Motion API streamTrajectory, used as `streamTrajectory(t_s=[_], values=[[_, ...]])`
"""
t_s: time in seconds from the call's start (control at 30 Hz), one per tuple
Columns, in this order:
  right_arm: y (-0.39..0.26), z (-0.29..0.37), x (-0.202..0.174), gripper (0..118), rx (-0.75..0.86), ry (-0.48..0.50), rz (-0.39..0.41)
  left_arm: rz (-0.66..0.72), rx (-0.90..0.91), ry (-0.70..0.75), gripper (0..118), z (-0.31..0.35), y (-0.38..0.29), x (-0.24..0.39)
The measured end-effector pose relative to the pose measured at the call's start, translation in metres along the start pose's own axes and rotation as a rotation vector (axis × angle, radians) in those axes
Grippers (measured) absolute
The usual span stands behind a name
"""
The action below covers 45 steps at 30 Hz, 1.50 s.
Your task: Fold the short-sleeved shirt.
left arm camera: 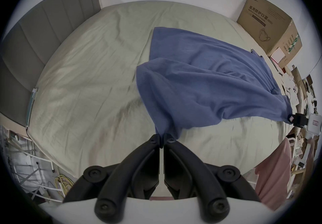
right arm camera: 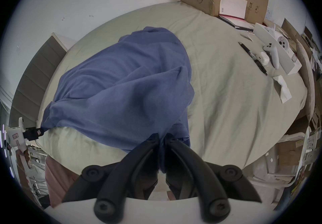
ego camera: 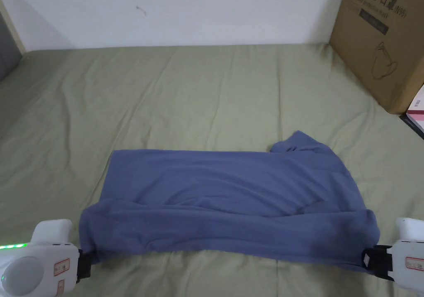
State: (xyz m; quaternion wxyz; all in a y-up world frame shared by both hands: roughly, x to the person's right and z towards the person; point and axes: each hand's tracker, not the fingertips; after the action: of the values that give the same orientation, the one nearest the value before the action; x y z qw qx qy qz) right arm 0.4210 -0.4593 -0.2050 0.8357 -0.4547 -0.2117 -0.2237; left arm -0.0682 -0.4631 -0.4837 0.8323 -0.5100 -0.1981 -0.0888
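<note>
Head view: the blue short-sleeved shirt (ego camera: 232, 198) lies across the lower middle of the frame on the olive-green bed (ego camera: 186, 90), its near edge lifted at both lower corners. The left tongs (ego camera: 85, 264) pinch the cloth at lower left, the right tongs (ego camera: 370, 262) at lower right, and a cardboard box (ego camera: 381, 37) stands at upper right. Left gripper view: the left tongs (left arm camera: 161, 138), low in the centre, are pressed together on a bunched corner of the shirt (left arm camera: 200, 78), which stretches away to the right tongs (left arm camera: 290, 119) at the right edge. Right gripper view: the right tongs (right arm camera: 162, 138) clamp a fold of shirt (right arm camera: 122, 85) at lower centre; at far left the left tongs (right arm camera: 41, 132) grip the other corner.
</note>
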Motion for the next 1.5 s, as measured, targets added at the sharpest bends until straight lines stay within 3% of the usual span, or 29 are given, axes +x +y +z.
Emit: streamTrajectory(t_s=[0.37,0.4,0.43,0.47,0.5,0.53,0.57,0.63,0.67,0.7,0.73,0.77,1.03,1.2,1.23,1.27,1.3,1.33,1.43,1.5], values=[[-0.009,-0.002,0.015,6,-0.011,-0.038,-0.009,0.025,-0.070,0.023,2,0.000,-0.021,-0.021],[-0.009,-0.004,0.013,14,-0.015,-0.054,0.003,0.026,-0.054,0.032,8,0.000,-0.021,-0.019],[-0.008,-0.004,0.010,30,-0.019,-0.074,0.017,0.035,-0.046,0.028,26,0.002,-0.018,-0.018],[-0.006,-0.002,0.006,56,-0.007,-0.088,0.031,0.051,-0.044,0.019,58,0.006,-0.014,-0.016],[-0.002,-0.001,0.003,84,-0.001,-0.095,0.045,0.066,-0.043,0.015,101,0.009,-0.009,-0.014],[0.003,0.001,0.000,85,0.005,-0.095,0.053,0.081,-0.033,0.001,116,0.012,-0.003,-0.012],[0.011,0.005,-0.003,85,0.042,-0.075,0.064,0.088,0.012,-0.036,117,0.017,0.004,-0.010],[0.030,0.009,-0.012,82,0.063,-0.062,0.070,0.090,0.077,-0.038,107,0.026,0.020,-0.002],[0.042,0.010,-0.016,61,0.094,-0.020,0.076,0.082,0.069,-0.028,87,0.024,0.030,0.004],[0.053,0.009,-0.021,27,0.108,0.004,0.070,0.067,0.077,-0.037,54,0.021,0.039,0.008],[0.062,0.007,-0.025,0,0.118,0.005,0.067,0.063,0.083,-0.030,12,0.020,0.044,0.015],[0.071,0.000,-0.030,0,0.127,-0.003,0.066,0.055,0.082,-0.026,0,0.013,0.051,0.022],[0.140,-0.059,-0.031,0,0.096,0.022,0.020,0.034,0.035,-0.035,0,-0.029,0.092,0.042],[0.224,-0.121,-0.017,3,0.037,-0.049,0.055,0.048,0.038,-0.050,0,-0.045,0.123,0.048],[0.237,-0.133,-0.013,21,0.002,-0.038,0.052,0.052,0.032,-0.061,0,-0.048,0.128,0.049],[0.251,-0.149,-0.009,59,0.002,-0.031,0.048,0.047,0.032,-0.061,0,-0.055,0.132,0.050],[0.260,-0.164,-0.006,87,-0.015,-0.052,0.048,0.043,0.033,-0.055,0,-0.058,0.135,0.052],[0.267,-0.176,-0.003,100,-0.049,-0.067,0.058,0.028,0.030,-0.040,0,-0.061,0.138,0.054],[0.274,-0.207,0.006,98,-0.129,-0.096,0.053,0.021,0.019,-0.030,0,-0.073,0.142,0.054],[0.267,-0.218,0.007,88,-0.193,-0.075,0.048,0.032,-0.001,-0.044,0,-0.078,0.143,0.053]])
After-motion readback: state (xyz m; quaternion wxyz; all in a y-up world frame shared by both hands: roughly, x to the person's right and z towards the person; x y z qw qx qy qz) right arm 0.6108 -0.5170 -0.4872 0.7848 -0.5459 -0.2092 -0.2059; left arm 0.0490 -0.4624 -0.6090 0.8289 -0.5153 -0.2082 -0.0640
